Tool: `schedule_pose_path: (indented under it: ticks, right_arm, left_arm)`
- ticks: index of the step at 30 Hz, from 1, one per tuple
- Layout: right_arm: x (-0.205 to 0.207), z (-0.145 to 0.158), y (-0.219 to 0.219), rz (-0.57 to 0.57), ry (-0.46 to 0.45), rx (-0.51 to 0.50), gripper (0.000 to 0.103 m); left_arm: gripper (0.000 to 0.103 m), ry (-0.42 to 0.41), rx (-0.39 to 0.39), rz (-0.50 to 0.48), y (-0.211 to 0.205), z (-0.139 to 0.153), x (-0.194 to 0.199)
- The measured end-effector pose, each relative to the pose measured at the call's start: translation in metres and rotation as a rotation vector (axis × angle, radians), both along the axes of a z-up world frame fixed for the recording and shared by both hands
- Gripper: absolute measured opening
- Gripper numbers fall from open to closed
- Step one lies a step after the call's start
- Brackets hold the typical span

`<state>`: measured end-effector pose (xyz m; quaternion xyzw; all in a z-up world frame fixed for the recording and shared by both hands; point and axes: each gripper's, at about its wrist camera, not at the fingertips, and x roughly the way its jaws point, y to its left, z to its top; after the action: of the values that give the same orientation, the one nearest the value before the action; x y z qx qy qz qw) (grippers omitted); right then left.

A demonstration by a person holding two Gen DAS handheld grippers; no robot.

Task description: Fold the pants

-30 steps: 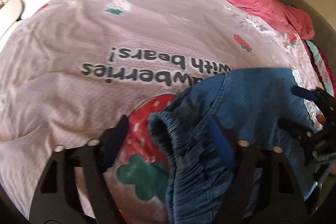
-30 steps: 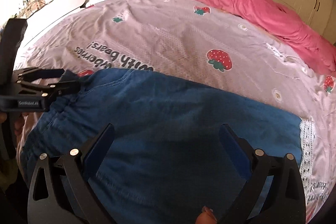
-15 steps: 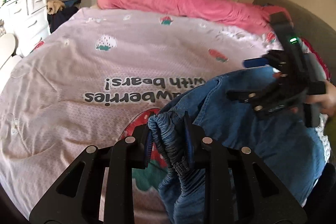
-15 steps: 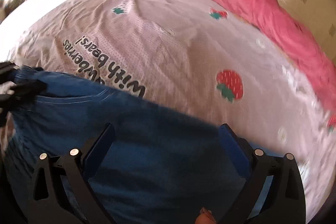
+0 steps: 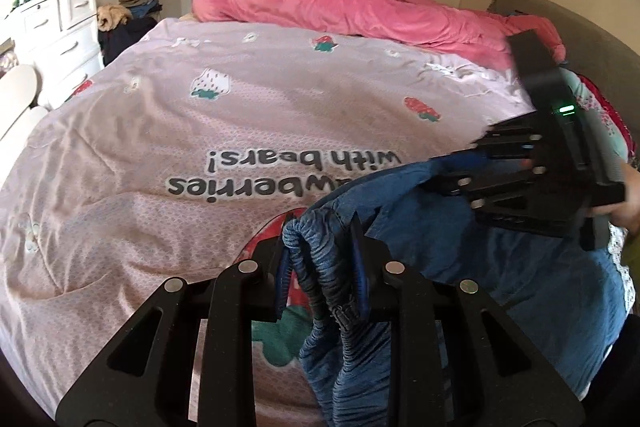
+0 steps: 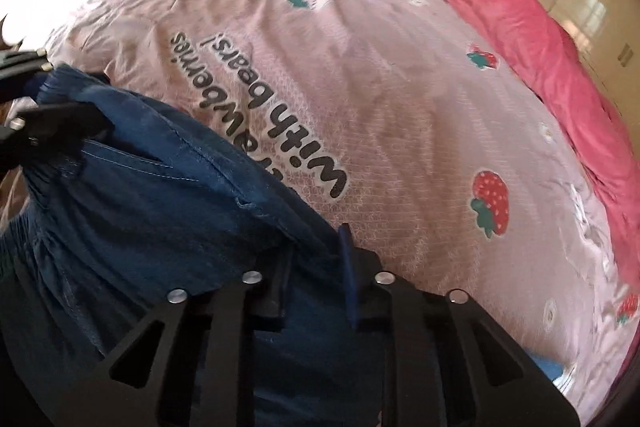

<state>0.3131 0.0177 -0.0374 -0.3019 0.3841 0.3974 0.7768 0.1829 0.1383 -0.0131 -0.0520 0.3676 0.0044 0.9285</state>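
A pink strawberry-print bedspread [image 5: 168, 131] fills both views. Low centre, the left gripper [image 5: 322, 267], angled down, clamps the blue pants' [image 5: 500, 267] gathered waistband. The right gripper [image 6: 316, 267], just closed, pinches denim at lower centre.
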Motion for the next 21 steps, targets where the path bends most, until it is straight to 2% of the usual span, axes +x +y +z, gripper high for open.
schedule_pose_path:
  ticks: [3,7,14,18,21]
  right_arm:
    - [-0.005,0.008,-0.015,-0.065,0.022,0.057,0.015]
    - [-0.026,0.024,-0.034,-0.099,0.008,0.114,0.014]
    - [-0.074,0.065,-0.082,-0.161,-0.009,0.264,0.014]
    - [-0.107,0.07,-0.102,-0.172,-0.005,0.309,0.014]
    - [-0.14,0.066,-0.114,-0.168,0.009,0.323,0.014]
  left_arm:
    - [0.017,0.008,-0.007,0.003,0.002,-0.002,0.001]
    - [0.017,-0.029,0.02,-0.01,-0.005,0.008,-0.007]
    - [0.018,-0.095,0.013,-0.051,-0.023,0.028,-0.035]
    - [0.021,-0.119,0.052,-0.06,-0.036,0.032,-0.056]
    - [0.024,-0.122,0.028,-0.055,-0.037,0.032,-0.077]
